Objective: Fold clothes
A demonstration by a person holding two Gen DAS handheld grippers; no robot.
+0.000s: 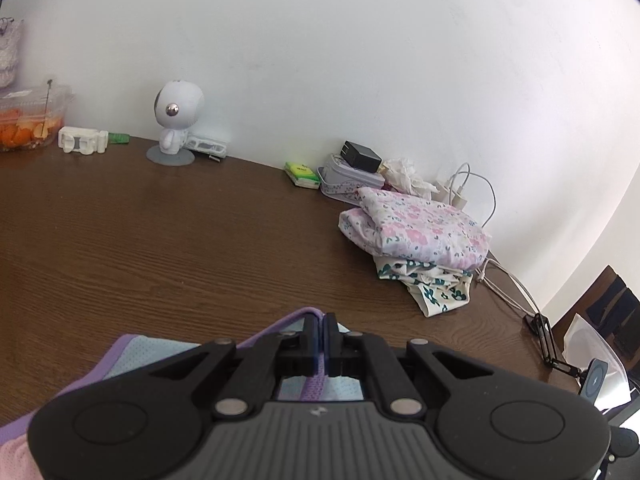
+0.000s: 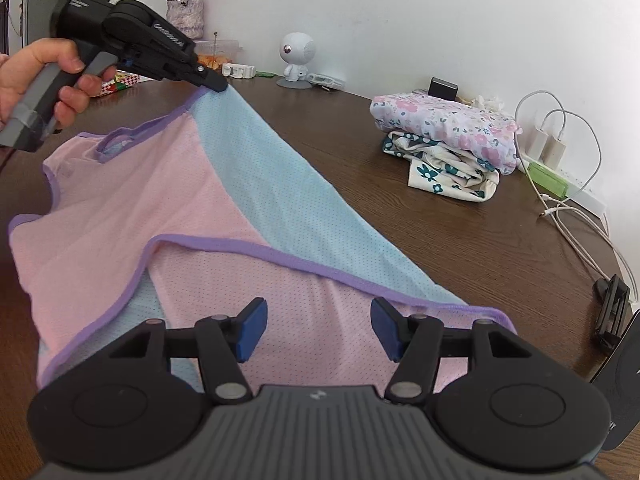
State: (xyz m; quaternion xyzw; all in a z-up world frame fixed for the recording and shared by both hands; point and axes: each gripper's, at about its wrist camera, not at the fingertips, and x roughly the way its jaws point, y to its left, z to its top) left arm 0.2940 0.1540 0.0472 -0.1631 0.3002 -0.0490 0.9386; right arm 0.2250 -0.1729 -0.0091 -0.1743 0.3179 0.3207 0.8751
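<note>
My right gripper (image 2: 319,330) hovers just over the near hem of the pink-and-blue mesh top (image 2: 168,216), its blue-padded fingers (image 2: 250,330) spread wide apart and holding nothing. The top lies across the brown wooden table (image 2: 440,240), one corner lifted. At that far corner my left gripper (image 2: 216,82), held in my hand (image 2: 36,76), is pinched tight on the purple trim (image 1: 308,316). Farther back sit two folded floral garments (image 2: 444,124), stacked, with white charger cables (image 2: 560,136) beside them and a small white robot figurine (image 2: 297,58) by the wall.
</note>
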